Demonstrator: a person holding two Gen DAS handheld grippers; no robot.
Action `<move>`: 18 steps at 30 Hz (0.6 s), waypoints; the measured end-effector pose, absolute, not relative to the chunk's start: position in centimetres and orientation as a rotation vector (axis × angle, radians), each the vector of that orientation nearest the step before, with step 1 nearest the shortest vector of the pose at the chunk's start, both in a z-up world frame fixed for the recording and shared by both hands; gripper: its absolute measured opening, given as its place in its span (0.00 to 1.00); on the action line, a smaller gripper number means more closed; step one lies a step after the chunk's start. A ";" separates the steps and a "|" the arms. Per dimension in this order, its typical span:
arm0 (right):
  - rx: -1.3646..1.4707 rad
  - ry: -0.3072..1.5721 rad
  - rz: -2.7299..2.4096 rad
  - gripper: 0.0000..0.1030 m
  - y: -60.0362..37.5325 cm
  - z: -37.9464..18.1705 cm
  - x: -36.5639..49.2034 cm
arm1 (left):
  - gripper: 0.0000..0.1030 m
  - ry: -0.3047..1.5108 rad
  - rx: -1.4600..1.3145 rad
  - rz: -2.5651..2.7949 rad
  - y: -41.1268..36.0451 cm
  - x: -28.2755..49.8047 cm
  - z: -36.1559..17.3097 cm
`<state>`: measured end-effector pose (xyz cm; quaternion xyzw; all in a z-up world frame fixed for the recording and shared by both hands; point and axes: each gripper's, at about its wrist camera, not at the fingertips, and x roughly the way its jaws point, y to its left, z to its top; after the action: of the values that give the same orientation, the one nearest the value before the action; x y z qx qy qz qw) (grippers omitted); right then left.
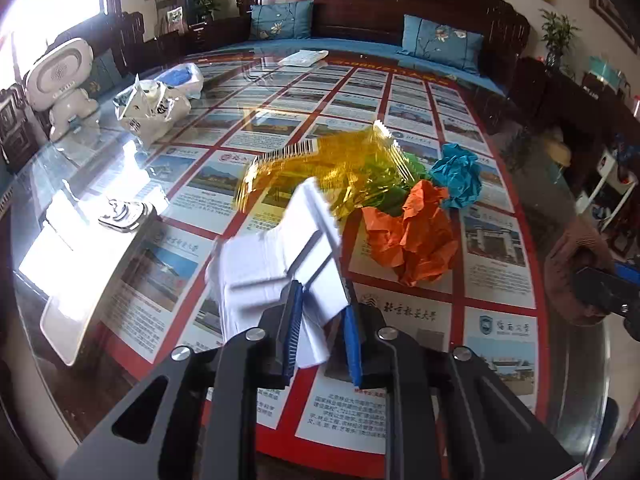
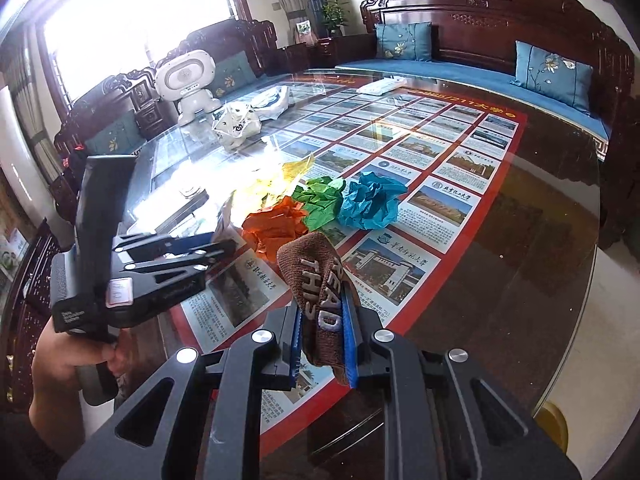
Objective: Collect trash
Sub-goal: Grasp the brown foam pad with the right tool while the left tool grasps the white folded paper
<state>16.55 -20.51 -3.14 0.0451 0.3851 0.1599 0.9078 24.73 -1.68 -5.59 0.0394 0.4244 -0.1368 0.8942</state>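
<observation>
Tilting down over the table [image 1: 120, 184], left tool [image 1: 320, 304] pinches white paper [image 1: 272, 264], right tool [image 2: 324, 320] brown cloth [image 2: 316, 276].

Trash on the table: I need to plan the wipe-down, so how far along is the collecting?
Nothing looks cleared away yet. In hand: the left claw grips white paper; the right claw holds a brown cloth. Left: the orange wad, green wad, blue wad and yellow wrapper lie on the table.
</observation>
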 end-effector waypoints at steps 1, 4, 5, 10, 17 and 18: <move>0.094 0.794 0.329 0.16 -20.5 -3.2 16.5 | 0.14 0.879 0.065 -0.300 -1.4 24.6 -5.6; 0.094 0.797 0.335 0.16 -20.3 -3.3 16.4 | 0.09 0.878 0.038 -0.311 -0.6 24.3 -5.6; 0.095 0.797 0.338 0.16 -20.3 -3.3 16.4 | 0.08 0.880 0.020 -0.318 -0.3 24.3 -5.6; 0.094 0.800 0.339 0.16 -20.0 -3.5 16.4 | 0.06 0.863 -0.021 -0.328 0.5 23.7 -4.9; 0.090 0.794 0.340 0.16 -20.1 -3.2 15.8 | 0.03 0.824 -0.047 -0.349 0.9 22.1 -3.4; 0.089 0.793 0.340 0.16 -20.1 -3.1 15.6 | 0.03 0.821 -0.056 -0.357 1.0 21.8 -3.2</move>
<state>15.65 -20.05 -3.13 0.0429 0.3842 0.1649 0.9074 21.78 0.97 -3.23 -0.0270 0.3969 -0.1725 0.9011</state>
